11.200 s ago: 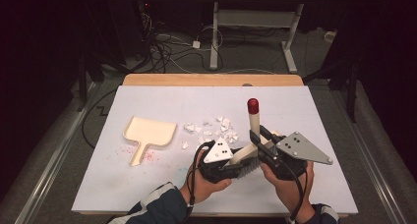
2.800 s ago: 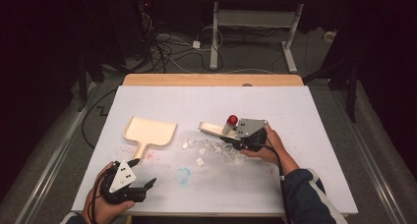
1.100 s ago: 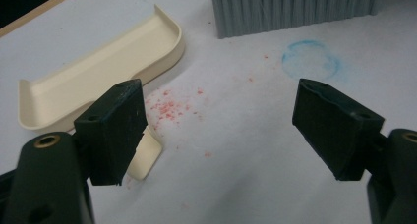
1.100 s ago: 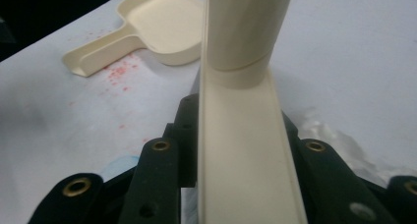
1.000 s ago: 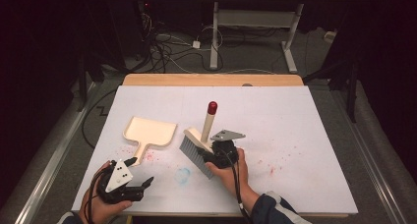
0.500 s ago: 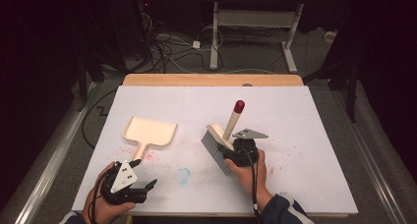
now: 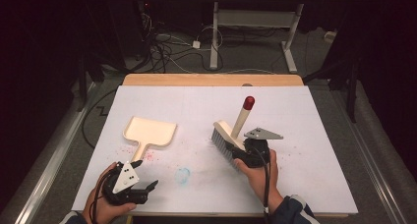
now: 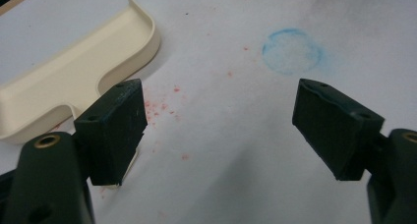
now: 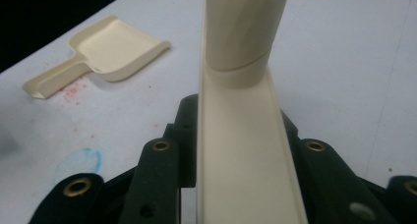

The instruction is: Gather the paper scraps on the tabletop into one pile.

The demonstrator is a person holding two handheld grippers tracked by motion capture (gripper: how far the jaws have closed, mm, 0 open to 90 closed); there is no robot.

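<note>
Two tongs, one brush, one dustpan, on a white-covered counter (image 7: 314, 111).

Right tongs (image 7: 244, 153): near the middle of the counter, a little toward its right edge. Jaws closed on the cream back of the brush (image 7: 227, 138); the right gripper view shows the brush body (image 9: 243, 150) clamped between both black jaws. Grey bristles face the counter's left edge and appear to hang just clear of the surface, though contact cannot be judged. Cream handle slants up toward the far edge, ending in a red tip (image 7: 249, 102).

Left tongs (image 7: 142, 184): at the near-left corner, resting in the person's hand. Jaws stand wide apart with nothing between them; in the left gripper view (image 8: 216, 130) only bare counter lies in the gap.

Dustpan (image 7: 150, 132): cream, flat on the counter in its left half, handle toward the near edge, just beyond the left tongs.

Marks: a faint blue ring (image 7: 183, 175) between the two tongs, toward the near edge; pink specks (image 7: 150, 156) beside the dustpan handle.
</note>
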